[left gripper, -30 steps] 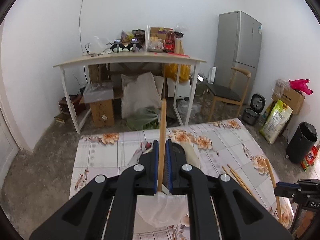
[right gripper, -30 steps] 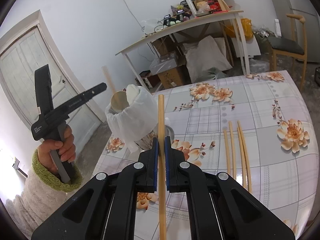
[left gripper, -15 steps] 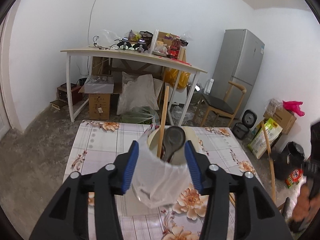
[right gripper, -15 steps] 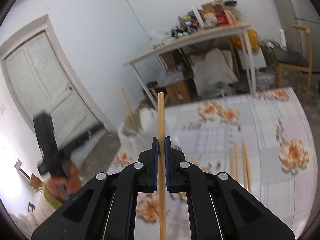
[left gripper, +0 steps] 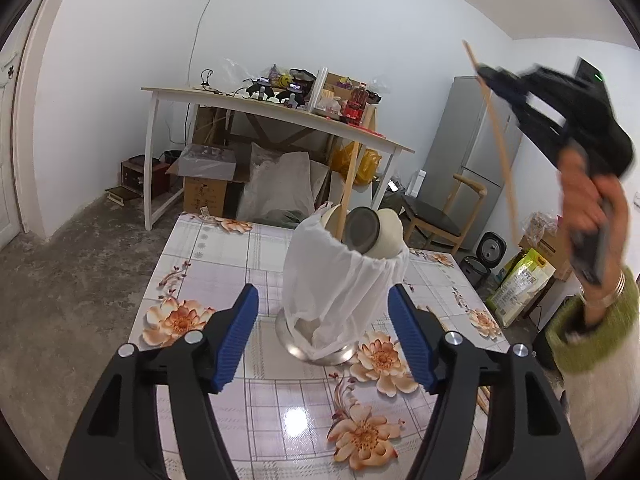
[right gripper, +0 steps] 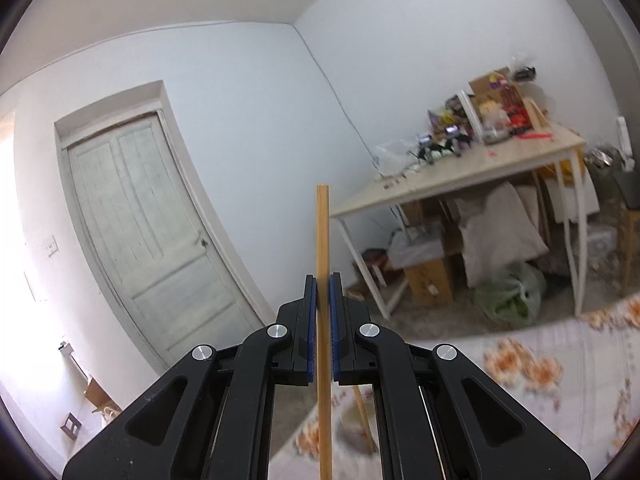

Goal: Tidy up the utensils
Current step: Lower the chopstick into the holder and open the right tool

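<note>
Wooden, thin and pale, one chopstick [right gripper: 322, 280] is clamped between the blue pads [right gripper: 311, 320] of the right gripper [right gripper: 322, 284]; its jaws are closed on it, and the stick stands nearly upright, with one end above the fingers and the other end running down out of the picture. In the left view this gripper [left gripper: 486, 76] is raised high at the right, a little blurred, held by a hand [left gripper: 588, 196] with a green cuff; the chopstick [left gripper: 494, 136] hangs slanted from it, above the table and apart from the holder. The left gripper [left gripper: 323, 312] is wide open and holds nothing; its blue pads [left gripper: 236, 336] stand on either side of the holder [left gripper: 340, 280] without touching it. The holder is a tall cup wrapped in white plastic on a metal base; it stands on the table [left gripper: 208, 256] with a floral cloth. Inside it lean a second chopstick [left gripper: 347, 188] and a dark spoon [left gripper: 362, 230]. More chopsticks lie on the cloth at the right, mostly hidden behind the gripper.
</note>
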